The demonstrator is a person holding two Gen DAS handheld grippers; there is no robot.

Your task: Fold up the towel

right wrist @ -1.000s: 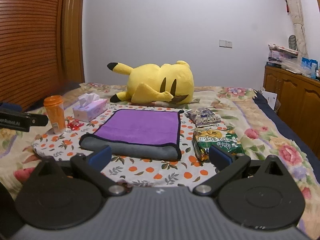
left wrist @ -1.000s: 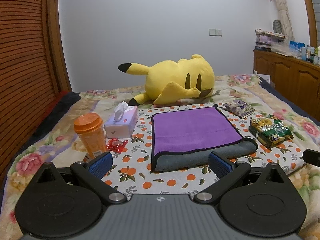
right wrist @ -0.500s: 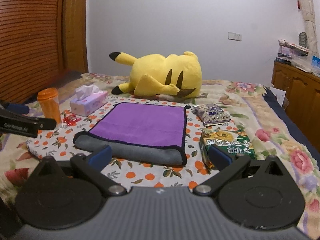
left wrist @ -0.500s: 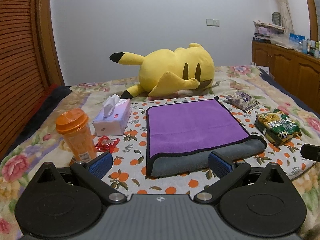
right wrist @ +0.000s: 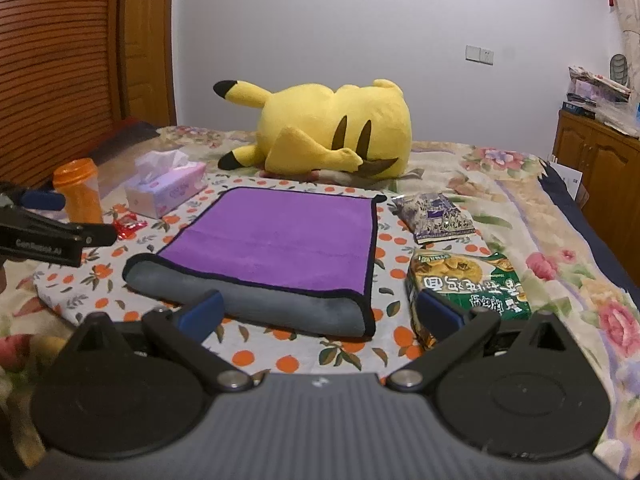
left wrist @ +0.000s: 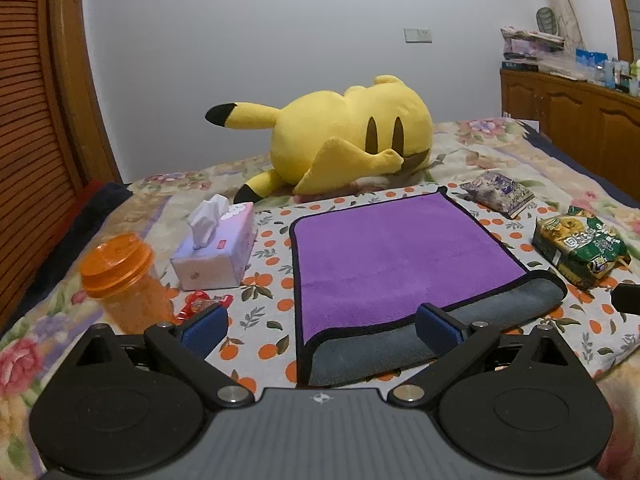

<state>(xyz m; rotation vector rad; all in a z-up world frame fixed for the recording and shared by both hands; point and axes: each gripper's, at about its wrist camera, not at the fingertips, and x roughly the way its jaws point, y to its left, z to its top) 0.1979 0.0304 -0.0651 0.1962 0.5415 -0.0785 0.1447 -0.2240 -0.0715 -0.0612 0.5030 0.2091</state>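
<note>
A purple towel (left wrist: pixel 394 256) with black trim lies flat on the orange-print cloth; its near edge is turned over and shows the grey underside (left wrist: pixel 420 340). It also shows in the right wrist view (right wrist: pixel 280 240). My left gripper (left wrist: pixel 320 326) is open and empty, just short of the towel's near left corner. My right gripper (right wrist: pixel 320 314) is open and empty, just short of the near right corner. The left gripper's tip shows at the left edge of the right wrist view (right wrist: pixel 60 236).
An orange cup (left wrist: pixel 124 280), a tissue box (left wrist: pixel 216 248) and a red wrapper (left wrist: pixel 204 304) sit left of the towel. Two snack bags (left wrist: pixel 580 248) (left wrist: pixel 498 194) lie to its right. A yellow plush (left wrist: pixel 340 144) lies behind it. A wooden cabinet (left wrist: pixel 580 120) stands at the right.
Both grippers have moved forward and lower, closer to the towel's near edge. Both stay open. The towel has not moved.
</note>
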